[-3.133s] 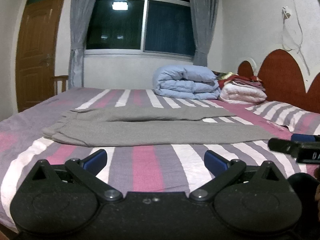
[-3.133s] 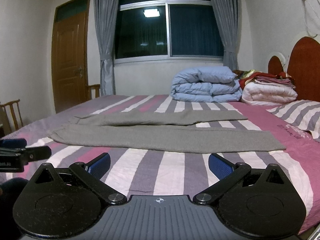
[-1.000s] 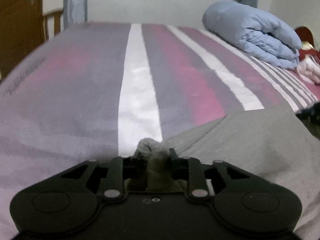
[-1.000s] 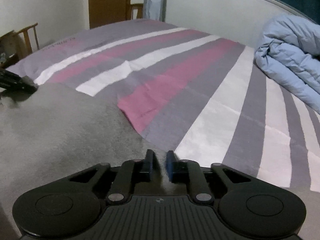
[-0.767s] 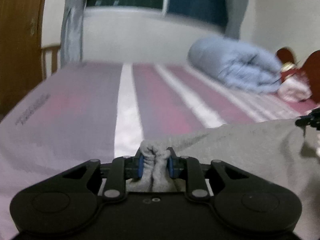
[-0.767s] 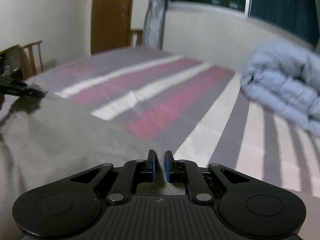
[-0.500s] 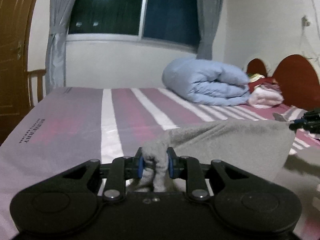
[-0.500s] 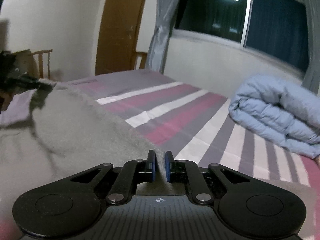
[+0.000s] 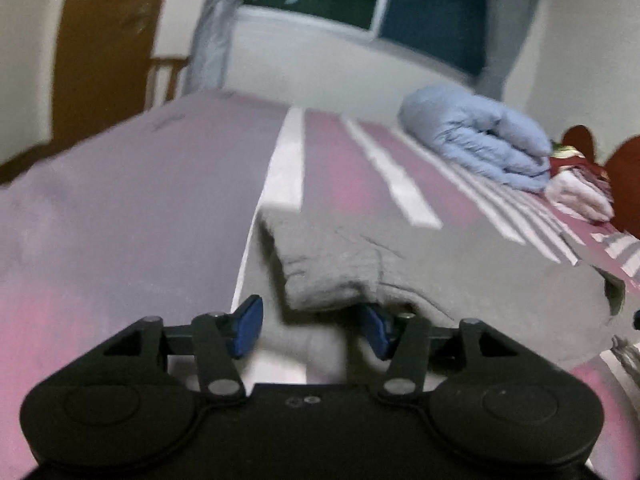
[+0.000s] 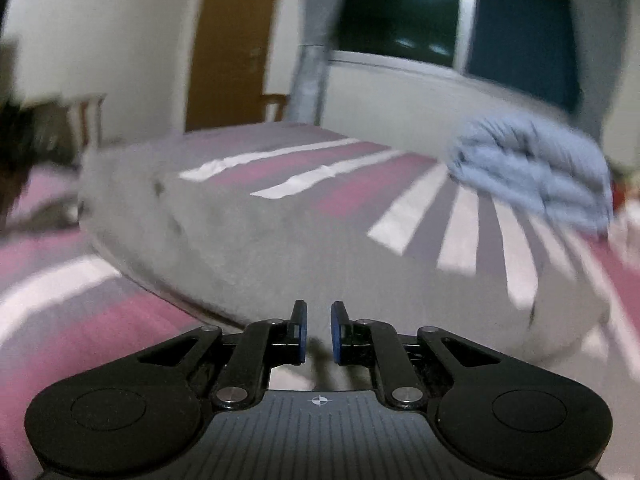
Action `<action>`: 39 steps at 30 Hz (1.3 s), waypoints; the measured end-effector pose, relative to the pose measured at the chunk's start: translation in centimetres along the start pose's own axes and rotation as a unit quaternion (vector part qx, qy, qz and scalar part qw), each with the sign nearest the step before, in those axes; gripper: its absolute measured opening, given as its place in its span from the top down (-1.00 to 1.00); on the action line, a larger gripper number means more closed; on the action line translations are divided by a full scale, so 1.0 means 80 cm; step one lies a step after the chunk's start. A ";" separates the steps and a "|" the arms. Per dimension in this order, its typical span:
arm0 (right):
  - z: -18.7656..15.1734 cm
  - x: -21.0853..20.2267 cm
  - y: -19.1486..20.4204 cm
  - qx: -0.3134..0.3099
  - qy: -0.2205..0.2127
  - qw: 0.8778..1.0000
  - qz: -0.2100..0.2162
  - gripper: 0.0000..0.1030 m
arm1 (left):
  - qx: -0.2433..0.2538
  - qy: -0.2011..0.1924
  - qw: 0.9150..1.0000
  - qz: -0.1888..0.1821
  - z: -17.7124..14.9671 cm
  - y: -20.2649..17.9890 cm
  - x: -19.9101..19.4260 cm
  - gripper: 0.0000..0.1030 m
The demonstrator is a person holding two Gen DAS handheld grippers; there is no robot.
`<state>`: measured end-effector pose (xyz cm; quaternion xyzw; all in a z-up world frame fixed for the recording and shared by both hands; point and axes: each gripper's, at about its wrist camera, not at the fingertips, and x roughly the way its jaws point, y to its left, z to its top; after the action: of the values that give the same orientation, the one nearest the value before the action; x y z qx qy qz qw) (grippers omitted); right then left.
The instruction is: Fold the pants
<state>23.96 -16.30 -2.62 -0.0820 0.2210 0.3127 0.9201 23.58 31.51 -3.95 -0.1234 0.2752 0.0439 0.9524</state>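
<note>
Left wrist view: left gripper [image 9: 312, 330] opening, apparently off gray pants [image 9: 420, 256].

Support surface: bed [image 9: 120, 216], covered by a sheet striped in purple, pink and white.
Pants [image 9: 420, 264]: grey, lying on the sheet in the near part of the bed, partly bunched and raised.
Blue quilt [image 9: 480, 140]: rolled and folded, resting on the far side of the bed, well apart from the pants.
White bedding [image 9: 580, 196]: folded, just beside the blue quilt, near the headboard end.
</note>
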 end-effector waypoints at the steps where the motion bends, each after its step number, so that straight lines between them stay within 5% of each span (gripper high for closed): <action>1: -0.001 -0.005 -0.002 0.021 -0.003 1.000 -0.001 0.77 | -0.012 0.002 1.000 0.012 -0.006 0.000 -0.004 0.12; 4: 0.002 -0.014 -0.014 0.063 -0.014 0.998 -0.001 0.63 | -0.076 -0.010 0.997 0.020 -0.016 0.010 -0.020 -0.08; 6: 0.007 -0.015 -0.020 0.073 -0.021 0.997 -0.005 0.03 | -0.123 -0.025 0.992 0.017 -0.019 0.019 -0.033 -0.11; 7: 0.004 -0.019 -0.020 0.079 -0.026 0.996 -0.007 -0.05 | -0.147 -0.030 0.989 0.008 -0.018 0.020 -0.036 -0.11; 14: -0.006 -0.019 -0.052 0.173 -0.021 0.984 -0.021 -0.06 | -0.219 -0.025 0.973 -0.062 -0.007 0.015 -0.025 -0.01; 18: -0.012 0.001 -0.076 0.275 -0.002 0.961 -0.014 -0.06 | -0.274 -0.007 0.958 -0.084 -0.007 0.020 0.005 0.06; 21: -0.018 0.017 -0.097 0.339 0.017 0.940 -0.011 -0.06 | -0.288 0.013 0.955 -0.074 -0.013 0.026 0.018 0.13; 24: -0.022 0.030 -0.118 0.386 0.033 0.922 -0.011 -0.05 | -0.299 0.016 0.951 -0.075 -0.012 0.030 0.029 0.55; 25: -0.022 0.034 -0.123 0.395 0.033 0.918 -0.006 -0.04 | -0.299 0.017 0.952 -0.071 -0.010 0.031 0.032 0.65; 27: -0.024 0.044 -0.132 0.400 0.042 0.916 0.002 0.76 | -0.297 0.022 0.952 -0.071 -0.005 0.033 0.040 0.68; 31: -0.003 0.054 -0.141 0.392 0.028 0.919 0.011 0.87 | -0.256 0.015 0.963 -0.085 0.035 0.027 0.052 0.78; 36: 0.039 -0.013 -0.140 0.352 -0.133 0.926 0.028 0.88 | -0.183 -0.113 0.966 -0.145 0.074 0.008 0.011 0.77; 38: 0.021 -0.003 -0.129 0.326 -0.108 0.939 0.014 0.88 | -0.146 -0.058 0.984 -0.080 0.049 0.009 0.028 0.77; 39: 0.003 0.023 -0.131 0.335 -0.036 0.941 0.016 0.88 | -0.148 -0.007 0.988 -0.049 0.030 0.016 0.045 0.77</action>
<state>31.76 -23.49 -3.10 0.2460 0.2808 0.2377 0.8967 27.69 33.40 -4.16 -0.2763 0.2528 0.0386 0.9264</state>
